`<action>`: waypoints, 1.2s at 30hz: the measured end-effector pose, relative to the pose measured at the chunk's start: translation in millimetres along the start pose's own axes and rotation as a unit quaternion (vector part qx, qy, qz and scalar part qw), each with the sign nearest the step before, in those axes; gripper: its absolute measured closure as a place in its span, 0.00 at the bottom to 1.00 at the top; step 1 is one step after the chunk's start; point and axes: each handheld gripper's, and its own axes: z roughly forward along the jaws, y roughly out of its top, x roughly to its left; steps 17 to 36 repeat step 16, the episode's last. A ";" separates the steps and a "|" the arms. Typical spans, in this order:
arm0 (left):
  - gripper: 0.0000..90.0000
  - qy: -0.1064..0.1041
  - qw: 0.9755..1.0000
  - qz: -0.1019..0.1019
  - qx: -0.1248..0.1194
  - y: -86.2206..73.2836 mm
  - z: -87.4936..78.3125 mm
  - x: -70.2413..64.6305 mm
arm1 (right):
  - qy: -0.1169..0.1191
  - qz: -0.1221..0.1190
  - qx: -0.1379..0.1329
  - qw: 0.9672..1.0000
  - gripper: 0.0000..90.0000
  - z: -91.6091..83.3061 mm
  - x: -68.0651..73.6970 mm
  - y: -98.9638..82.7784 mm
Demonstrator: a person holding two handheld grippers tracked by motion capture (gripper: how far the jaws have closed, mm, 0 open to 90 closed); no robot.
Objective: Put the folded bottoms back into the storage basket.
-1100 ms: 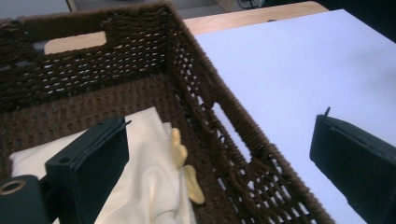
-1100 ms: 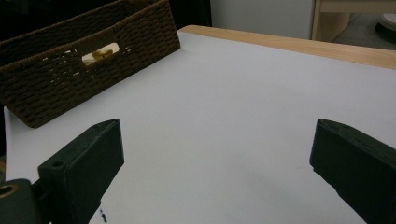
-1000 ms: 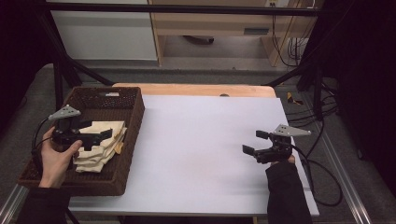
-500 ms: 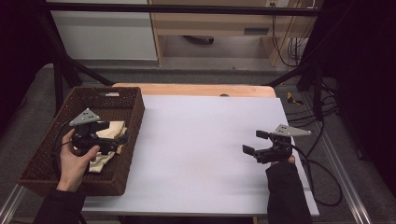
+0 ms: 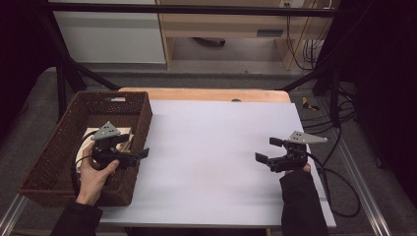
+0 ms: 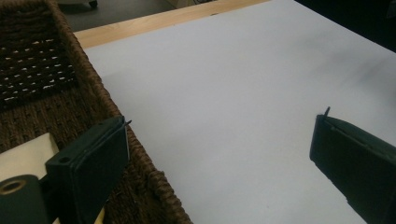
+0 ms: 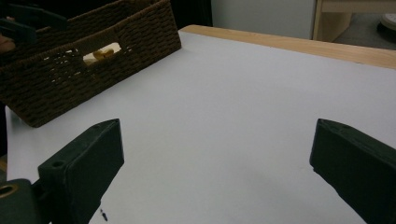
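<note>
Left gripper (image 5: 140, 156) hangs over the basket (image 5: 59, 147) rim, jaws wide and empty; right gripper (image 5: 268, 150) hovers over the table (image 5: 216, 147), jaws apart.

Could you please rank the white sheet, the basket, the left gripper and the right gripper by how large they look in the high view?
1. White sheet, by far the largest.
2. Basket.
3. Left gripper and right gripper: they look about alike, so I won't rank them.
</note>
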 end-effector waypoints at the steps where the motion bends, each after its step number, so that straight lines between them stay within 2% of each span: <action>1: 0.05 -0.003 1.000 0.000 0.001 -0.8 1.9 -0.3 | 0.000 0.000 0.000 1.000 0.04 0.1 0.0 -0.1; 5: 0.05 -0.003 1.000 0.004 0.009 -3.1 6.6 0.1 | 0.001 0.000 0.000 1.000 0.04 -0.1 0.1 0.0; 15: 0.05 -0.014 1.000 -0.005 0.004 -7.1 8.5 3.3 | 0.002 -0.001 0.005 1.000 0.04 0.6 0.5 -0.6; 36: 0.05 -0.014 1.000 -0.004 0.005 -7.3 8.7 3.3 | 0.001 -0.001 0.004 1.000 0.04 0.6 0.3 -0.6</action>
